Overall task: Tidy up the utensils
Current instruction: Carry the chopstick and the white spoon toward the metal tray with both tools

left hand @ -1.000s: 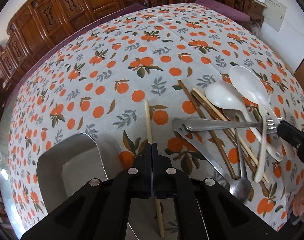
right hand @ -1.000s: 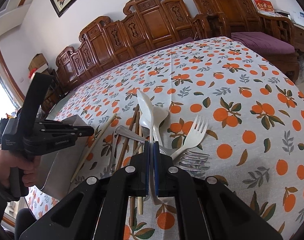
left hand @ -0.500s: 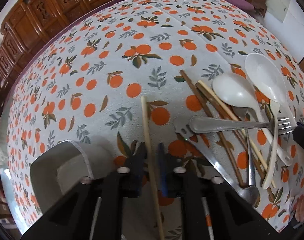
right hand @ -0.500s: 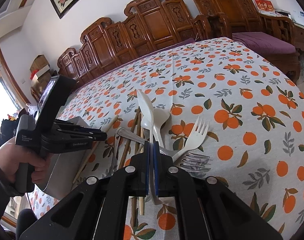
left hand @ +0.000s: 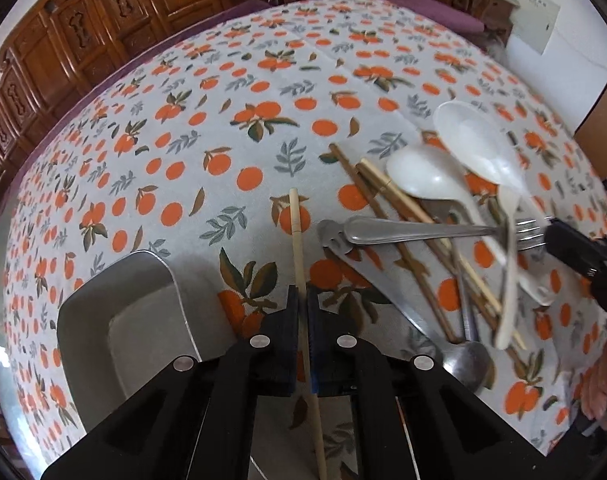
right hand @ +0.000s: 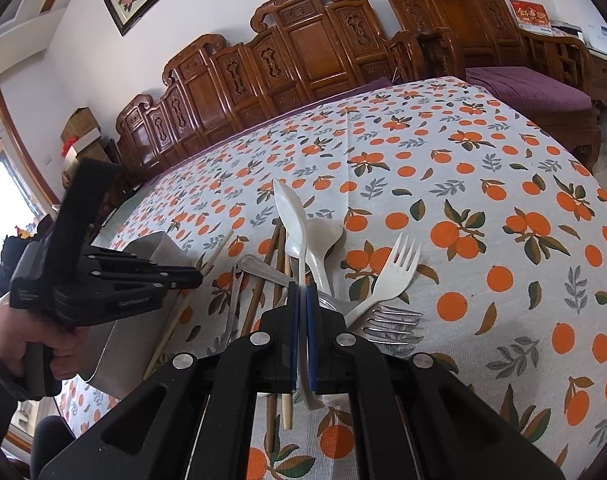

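My left gripper (left hand: pixel 301 300) straddles a pale wooden chopstick (left hand: pixel 297 232) that lies on the orange-print tablecloth; its jaws stand slightly apart, with narrow gaps beside the stick. My right gripper (right hand: pixel 302 292) is shut on the handle of a white plastic spoon (right hand: pixel 289 216), whose bowl points away over the utensil pile. The pile holds brown chopsticks (left hand: pixel 387 216), another white spoon (left hand: pixel 419 178), a steel fork (left hand: pixel 419 230), a steel spoon (left hand: pixel 469 356) and a white plastic fork (right hand: pixel 395 268). A steel tray (left hand: pixel 115 316) sits left of my left gripper.
Carved wooden chairs (right hand: pixel 303 56) line the far table edge. A purple cushion (right hand: pixel 531 88) lies at the back right. The tablecloth (right hand: pixel 503 184) stretches far and right. The steel tray also shows in the right wrist view (right hand: pixel 151 248), behind the left gripper (right hand: pixel 103 280).
My left gripper opened off the pale chopstick, which now lies on the cloth between its jaws. My right gripper stays shut on the white spoon, lifted slightly.
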A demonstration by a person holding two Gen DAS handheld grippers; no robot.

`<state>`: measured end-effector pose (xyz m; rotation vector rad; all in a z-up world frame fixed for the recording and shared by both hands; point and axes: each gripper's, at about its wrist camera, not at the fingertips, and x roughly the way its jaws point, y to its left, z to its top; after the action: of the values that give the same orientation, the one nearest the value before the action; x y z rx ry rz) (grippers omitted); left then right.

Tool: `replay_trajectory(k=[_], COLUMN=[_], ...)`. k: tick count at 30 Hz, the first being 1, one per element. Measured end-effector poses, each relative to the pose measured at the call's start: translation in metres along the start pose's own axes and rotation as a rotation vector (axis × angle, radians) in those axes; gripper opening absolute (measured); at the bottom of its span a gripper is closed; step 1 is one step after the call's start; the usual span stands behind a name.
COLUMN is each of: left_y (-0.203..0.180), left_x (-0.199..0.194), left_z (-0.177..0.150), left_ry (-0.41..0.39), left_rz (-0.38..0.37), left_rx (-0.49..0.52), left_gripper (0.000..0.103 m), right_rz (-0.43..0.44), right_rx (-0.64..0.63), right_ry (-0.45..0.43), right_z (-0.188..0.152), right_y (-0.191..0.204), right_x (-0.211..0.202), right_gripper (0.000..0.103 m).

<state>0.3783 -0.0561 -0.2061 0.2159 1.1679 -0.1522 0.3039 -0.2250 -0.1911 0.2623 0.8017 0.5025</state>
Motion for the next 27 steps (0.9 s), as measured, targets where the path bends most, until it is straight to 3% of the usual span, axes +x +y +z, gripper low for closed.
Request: replay_trajectory(k=[13, 17, 24, 27], left_y=[0.016, 0.017, 0.007, 0.001], left_x=[-0.055, -0.045, -0.007, 0.004], left_z=[-0.017, -0.009, 0.006, 0.007], left_ry=[-0.142, -0.076, 0.096, 0.147], left_rz=[-0.049, -0.066, 0.037, 0.082], left_rx=[-0.075, -0.078, -0.013, 0.011], left_gripper=[0.000, 0.000, 0.001, 0.012], right_rz=[0.029, 0.028, 0.038, 0.048], right_rx=[-0.042, -0.044, -0.033, -0.015], right_ry=[0.001, 0.001, -0.019, -0.030], right_z=[0.000, -0.001, 0.002, 0.004], right_y=[0.025, 0.028, 0.024, 0.018], right_x=[-0.002, -0.002, -0.008, -0.012], right_gripper=[0.005, 0.005, 0.005, 0.005])
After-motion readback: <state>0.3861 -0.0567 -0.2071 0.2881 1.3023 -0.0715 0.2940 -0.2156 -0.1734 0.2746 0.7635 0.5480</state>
